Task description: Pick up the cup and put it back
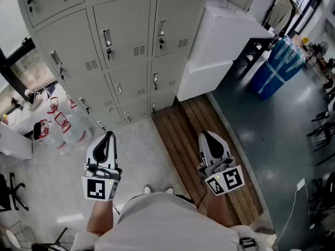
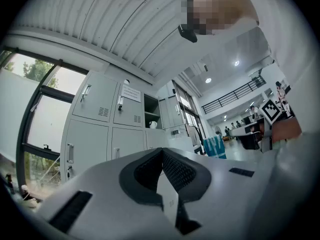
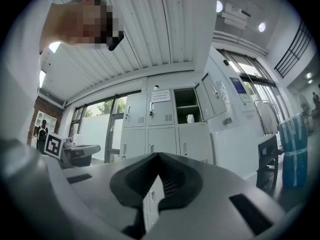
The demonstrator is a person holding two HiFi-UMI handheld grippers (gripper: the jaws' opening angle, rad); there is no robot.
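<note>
A small white cup (image 3: pixel 190 118) stands on the shelf of an open locker compartment (image 3: pixel 186 100) in the grey locker wall (image 1: pixel 125 46). The left gripper view also catches the cup (image 2: pixel 153 125), small and far off. Both grippers are held out level toward the lockers, well short of them. My left gripper (image 1: pixel 108 135) (image 2: pixel 161 150) is shut with nothing between its pads. My right gripper (image 1: pixel 204 134) (image 3: pixel 158 155) also has its tips together and holds nothing.
A white cabinet (image 1: pixel 222 38) stands right of the lockers, with a blue bin (image 1: pixel 280 67) and dark tables beyond. Water jugs with red handles (image 1: pixel 63 129) sit at the left. A wooden floor strip (image 1: pixel 183 135) runs ahead of my feet.
</note>
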